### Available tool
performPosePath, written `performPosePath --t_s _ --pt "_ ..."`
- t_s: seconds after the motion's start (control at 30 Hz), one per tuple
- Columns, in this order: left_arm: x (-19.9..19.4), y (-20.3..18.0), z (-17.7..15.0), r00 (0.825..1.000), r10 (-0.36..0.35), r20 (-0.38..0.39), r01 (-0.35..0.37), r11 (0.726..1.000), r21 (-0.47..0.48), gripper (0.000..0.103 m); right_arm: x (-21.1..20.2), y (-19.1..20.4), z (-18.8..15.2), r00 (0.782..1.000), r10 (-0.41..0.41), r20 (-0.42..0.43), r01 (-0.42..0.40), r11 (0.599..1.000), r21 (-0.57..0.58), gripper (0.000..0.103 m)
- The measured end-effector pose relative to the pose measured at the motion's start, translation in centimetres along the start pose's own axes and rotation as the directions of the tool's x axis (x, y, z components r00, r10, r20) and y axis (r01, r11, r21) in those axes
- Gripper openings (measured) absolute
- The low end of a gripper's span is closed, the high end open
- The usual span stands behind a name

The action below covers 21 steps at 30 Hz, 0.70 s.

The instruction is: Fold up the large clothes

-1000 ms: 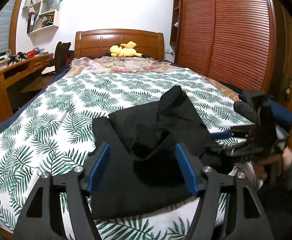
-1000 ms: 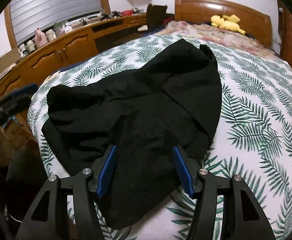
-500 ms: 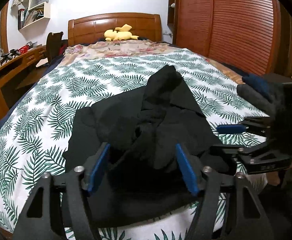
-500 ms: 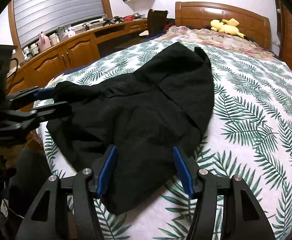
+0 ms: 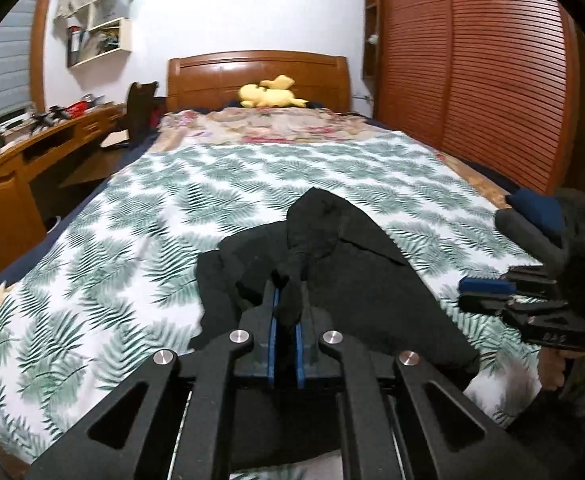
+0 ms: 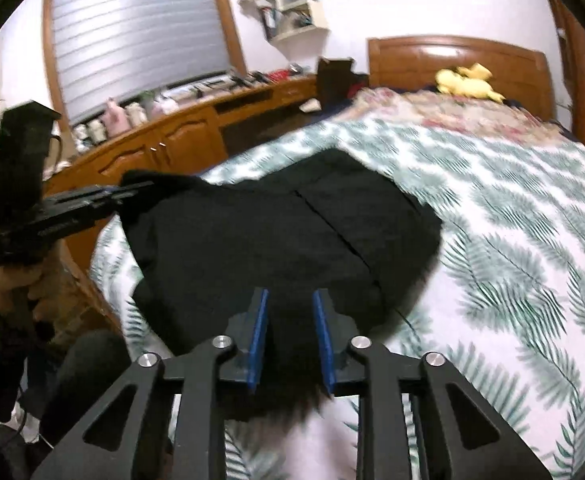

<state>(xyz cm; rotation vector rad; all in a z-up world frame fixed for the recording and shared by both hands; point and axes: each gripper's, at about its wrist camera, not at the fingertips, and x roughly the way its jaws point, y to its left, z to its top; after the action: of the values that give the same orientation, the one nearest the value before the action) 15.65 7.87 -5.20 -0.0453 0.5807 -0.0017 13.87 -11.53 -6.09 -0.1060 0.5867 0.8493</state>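
- Black fabric garment (image 5: 352, 276), large and crumpled, heaped on the near end of the leaf-print bedspread (image 5: 140, 248) of the wooden bed; edges uneven, one point reaching toward the headboard, nothing squared yet.
- Far left: long wooden bench (image 5: 32, 152) along the wall, cluttered, apart from the work.
- Left tongs (image 5: 286, 308): nearly closed, blue pads pinching a bunched ridge of the black cloth, drawn up slightly off the bedspread; same grip visible in the right wrist view (image 6: 132, 190) at the garment's left corner.
- Centre: a straight seam or fold line across the cloth in the right wrist view; body of the garment mostly flat there, left side rumpled.
- Right tongs (image 6: 290, 320): partly open, a narrow gap between the blue pads, black cloth lying in that gap at the near hem; firm hold or not, impossible to tell, picture blurred.
- Far end of the bed: yellow plush toy (image 5: 270, 94) by the headboard, well apart.
- Step in hand, by judgement: taking hold of two near corners, ahead of spreading or a first fold.
- Next move, likely: right pads closed fully on the hem, then both corners lifted together and pulled taut to shake out the heap.
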Motion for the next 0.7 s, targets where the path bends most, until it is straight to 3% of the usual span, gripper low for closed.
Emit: performPosePath --t_s 0.17,0.4,0.57,0.7 --pt "0.8 3.9 -3.4 0.995 0.073 -0.061 -0.077 0.995 -0.064 0.007 2.1 1.6 -0.4 0.999 0.025 -0.022 -0.026 0.999 -0.047 0.023" --pt "2.2 4.8 -6.9 0.988 0.08 -0.132 -0.092 0.993 -0.08 0.007 3.6 3.3 -0.6 0.996 0.069 -0.051 -0.074 0.993 -0.096 0.023" --pt "2.6 5.0 -7.1 0.987 0.071 -0.145 -0.083 0.993 -0.08 0.007 7.9 2.4 -1.2 0.97 0.063 -0.234 -0.08 0.995 -0.065 0.023" --pt "2.9 5.0 -7.7 0.987 0.072 -0.146 -0.084 0.994 -0.076 0.007 8.8 2.4 -1.0 0.966 0.044 -0.255 -0.066 0.995 -0.076 0.023"
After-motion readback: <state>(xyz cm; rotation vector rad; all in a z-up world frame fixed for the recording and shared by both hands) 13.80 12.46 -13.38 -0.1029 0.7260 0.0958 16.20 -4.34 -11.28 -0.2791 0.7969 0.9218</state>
